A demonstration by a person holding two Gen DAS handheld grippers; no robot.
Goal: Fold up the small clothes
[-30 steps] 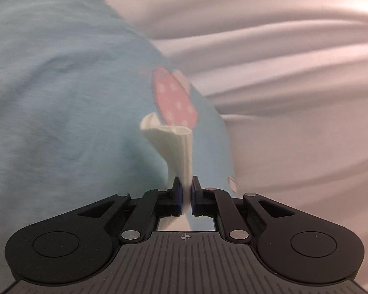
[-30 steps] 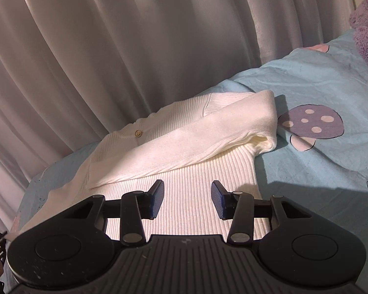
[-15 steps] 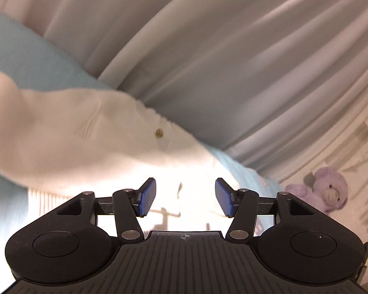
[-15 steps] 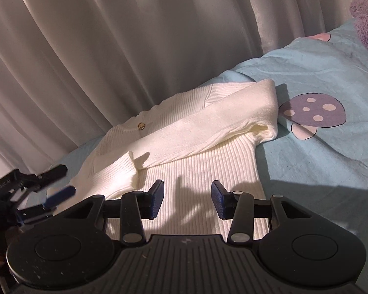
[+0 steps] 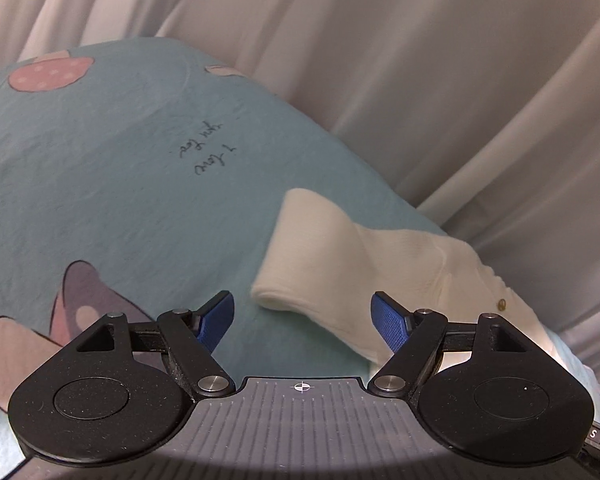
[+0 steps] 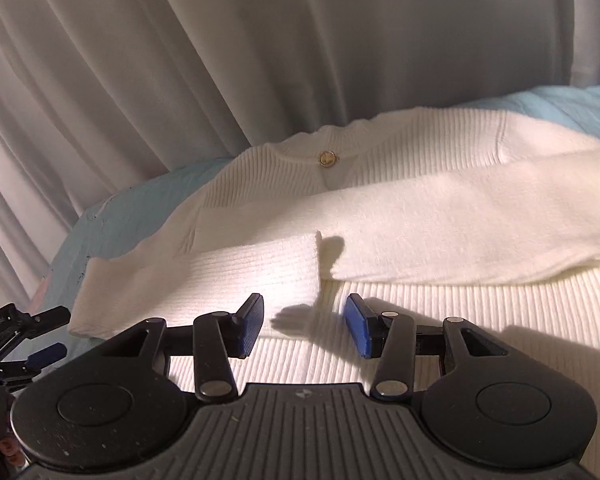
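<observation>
A small white ribbed cardigan (image 6: 440, 208) with a gold button (image 6: 327, 157) lies flat on a light blue bedsheet (image 5: 120, 184). Both sleeves are folded across its front: the left sleeve (image 6: 204, 280) and the right sleeve (image 6: 480, 236). My right gripper (image 6: 304, 324) is open and empty, low over the cardigan's body below the sleeve ends. My left gripper (image 5: 304, 316) is open and empty, just off the folded shoulder edge (image 5: 340, 256). It also shows at the far left of the right wrist view (image 6: 28, 340).
Pale curtains (image 6: 260, 60) hang close behind the bed. The sheet has mushroom prints (image 5: 48, 74) and handwriting-style text (image 5: 208, 152). The bed's edge runs along the curtain.
My left gripper let go of the sleeve, opened, and swung off to the cardigan's left side. The left sleeve now lies folded across the front. My right gripper moved closer over the cardigan.
</observation>
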